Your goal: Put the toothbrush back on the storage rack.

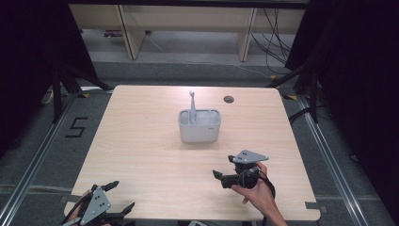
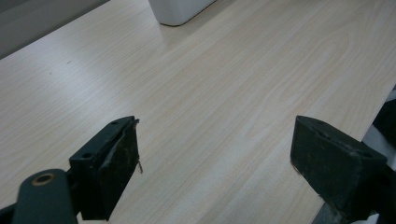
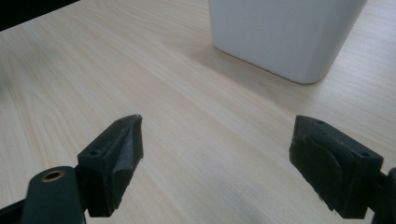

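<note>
A white plastic caddy (image 1: 199, 125) stands in the middle of the light wooden table (image 1: 141, 155), with a grey utensil handle (image 1: 192, 106) sticking up from its left compartment. My right gripper (image 1: 225, 170) is held by a hand at the front right, a short way in front of the caddy, jaws wide open and empty. In the right gripper view the caddy (image 3: 285, 32) is close ahead, beyond the right gripper (image 3: 219, 154). My left gripper (image 1: 120, 197) rests at the table's front left corner, open and empty. In the left gripper view the left gripper (image 2: 217, 149) faces the caddy's base (image 2: 180, 10) far ahead.
A round cable hole (image 1: 228, 99) sits near the table's back right. Wooden desk legs (image 1: 129, 33) and loose cables (image 1: 275, 40) stand on the floor behind. A "5" mark (image 1: 76, 127) is taped on the floor at left. Dark curtains hang at both sides.
</note>
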Tool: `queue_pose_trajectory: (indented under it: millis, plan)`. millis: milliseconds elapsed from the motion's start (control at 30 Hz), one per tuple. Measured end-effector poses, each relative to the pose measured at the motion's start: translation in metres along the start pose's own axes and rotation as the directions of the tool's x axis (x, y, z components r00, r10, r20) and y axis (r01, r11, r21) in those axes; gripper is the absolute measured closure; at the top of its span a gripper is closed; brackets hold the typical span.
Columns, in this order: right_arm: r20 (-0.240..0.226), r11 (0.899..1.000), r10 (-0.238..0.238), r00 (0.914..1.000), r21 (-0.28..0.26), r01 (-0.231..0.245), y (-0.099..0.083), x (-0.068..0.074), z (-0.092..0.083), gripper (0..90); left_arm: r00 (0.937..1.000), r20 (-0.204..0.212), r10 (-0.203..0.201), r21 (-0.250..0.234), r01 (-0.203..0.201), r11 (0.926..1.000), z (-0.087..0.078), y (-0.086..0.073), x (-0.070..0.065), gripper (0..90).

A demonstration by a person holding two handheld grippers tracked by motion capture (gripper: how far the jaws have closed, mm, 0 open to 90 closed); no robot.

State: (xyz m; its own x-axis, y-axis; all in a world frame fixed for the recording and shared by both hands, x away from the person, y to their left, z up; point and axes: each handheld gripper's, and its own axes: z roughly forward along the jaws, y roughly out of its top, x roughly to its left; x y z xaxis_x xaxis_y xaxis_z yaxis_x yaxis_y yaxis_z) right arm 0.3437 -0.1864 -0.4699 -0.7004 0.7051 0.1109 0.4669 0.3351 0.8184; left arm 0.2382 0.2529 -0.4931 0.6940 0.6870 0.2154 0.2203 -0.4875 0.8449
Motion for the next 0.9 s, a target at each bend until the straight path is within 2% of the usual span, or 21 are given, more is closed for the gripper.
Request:
queue_pose_trajectory:
  millis: [33,67,133,200,233,267,300,367,400,500,567,600,667,700,767,900]
  plan:
    - [0.000,1.000,0.000,1.0000,0.000,0.000,0.000,0.000,0.000,18.3,1.0000,0.000,0.000,0.000,0.000,1.0000,0.000,0.000,0.000,14.9]
    - [-0.020,1.000,-0.014,0.9997,0.001,0.014,-0.001,-0.002,-0.001,18.3,1.0000,0.000,-0.007,-0.006,0.007,1.0000,0.000,0.000,-0.001,14.9]
    - [-0.005,1.000,-0.020,0.9998,-0.004,0.020,-0.002,-0.002,-0.002,18.3,1.0000,0.000,-0.007,-0.010,0.007,0.9999,0.001,0.000,-0.001,14.9]
    - [-0.008,1.000,0.018,0.9998,0.010,-0.017,-0.006,0.000,-0.004,18.3,1.0000,0.002,-0.007,-0.012,0.007,0.9999,0.001,0.000,-0.001,14.9]
    - [-0.008,1.000,0.018,0.9998,0.010,-0.017,-0.006,0.000,-0.004,18.3,1.0000,0.002,-0.007,-0.012,0.007,0.9999,0.001,0.000,-0.001,14.9]
    - [-0.017,1.000,-0.002,0.9999,0.001,0.002,-0.008,-0.003,-0.003,18.3,1.0000,0.002,-0.006,-0.010,0.006,0.9999,0.001,0.000,0.000,14.9]
    - [-0.017,1.000,-0.002,0.9999,0.001,0.002,-0.008,-0.003,-0.003,18.3,1.0000,0.002,-0.006,-0.010,0.006,0.9999,0.001,0.000,0.000,14.9]
    - [-0.005,1.000,-0.006,1.0000,0.009,0.006,-0.009,-0.003,-0.005,18.1,1.0000,0.001,-0.005,-0.011,0.006,0.9999,0.001,0.000,0.000,14.9]
    - [0.005,1.000,-0.025,0.9997,0.008,0.025,-0.011,-0.003,-0.004,17.4,0.9999,-0.001,-0.011,-0.011,0.011,0.9999,0.001,0.000,-0.001,14.9]
    - [0.000,1.000,0.003,1.0000,0.026,-0.003,-0.013,0.000,-0.005,16.7,1.0000,0.002,-0.006,-0.010,0.006,0.9999,0.001,0.000,-0.001,14.9]
    - [0.001,0.999,-0.011,0.9999,0.036,0.011,-0.014,-0.001,-0.006,16.1,1.0000,0.002,-0.006,-0.011,0.006,0.9999,0.001,0.000,-0.001,14.9]
    - [0.003,0.999,-0.033,0.9994,0.022,0.033,-0.016,-0.001,-0.006,16.1,1.0000,0.002,-0.005,-0.010,0.006,0.9999,0.001,0.000,-0.001,14.9]
    - [-0.001,0.999,-0.027,0.9996,0.033,0.027,-0.016,0.000,-0.007,16.1,1.0000,0.002,-0.006,-0.011,0.006,0.9999,0.001,0.000,-0.001,14.9]
    - [-0.002,0.999,-0.004,1.0000,0.046,0.005,-0.018,0.002,-0.008,16.1,1.0000,0.002,-0.006,-0.010,0.006,0.9999,0.001,0.000,-0.001,14.9]
    - [-0.020,0.999,-0.021,0.9996,0.040,0.022,-0.019,0.001,-0.007,16.1,0.9999,0.001,-0.016,-0.021,0.016,0.9996,0.002,-0.001,-0.002,14.9]
    - [0.003,0.998,-0.028,0.9996,0.052,0.028,-0.023,0.001,-0.011,16.1,0.9998,0.002,-0.019,-0.021,0.019,0.9996,0.003,-0.001,-0.002,14.9]
